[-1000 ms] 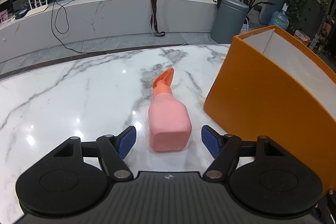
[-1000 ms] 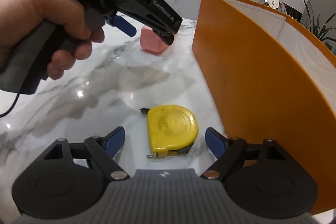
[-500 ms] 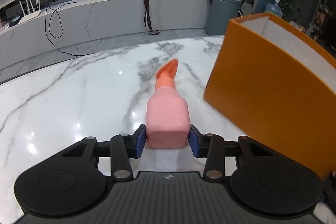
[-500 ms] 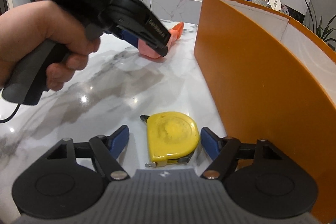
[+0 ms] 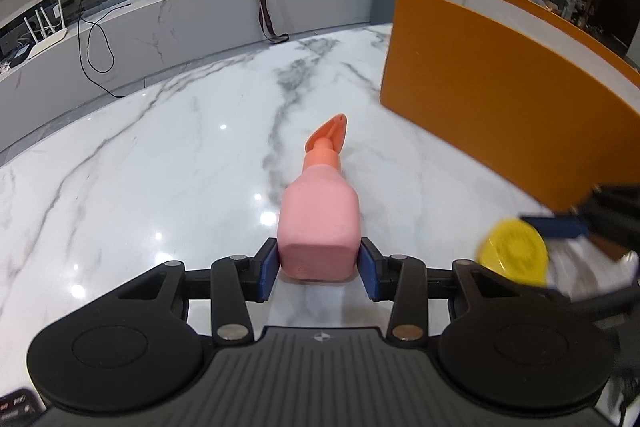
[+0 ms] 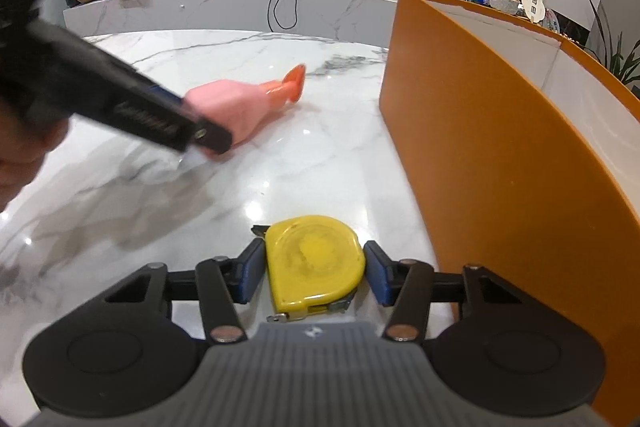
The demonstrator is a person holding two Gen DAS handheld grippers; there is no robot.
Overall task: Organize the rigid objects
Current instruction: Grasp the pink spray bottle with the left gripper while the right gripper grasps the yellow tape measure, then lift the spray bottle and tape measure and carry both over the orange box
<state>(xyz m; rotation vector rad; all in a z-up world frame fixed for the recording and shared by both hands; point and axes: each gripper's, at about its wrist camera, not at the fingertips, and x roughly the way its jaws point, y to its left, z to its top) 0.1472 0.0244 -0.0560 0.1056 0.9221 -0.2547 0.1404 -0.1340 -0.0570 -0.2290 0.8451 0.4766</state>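
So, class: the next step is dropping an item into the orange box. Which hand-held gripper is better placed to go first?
Left. The left hand-held gripper is already clamped on the pink spray bottle; the right hand-held gripper, jaws just closing, hasn't quite gripped the yellow tape measure beside the orange box.

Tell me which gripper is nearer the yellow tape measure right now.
Right. The right gripper straddles the tape measure, its jaws just closing around it. The left gripper is off to its side, clamped on the pink bottle.
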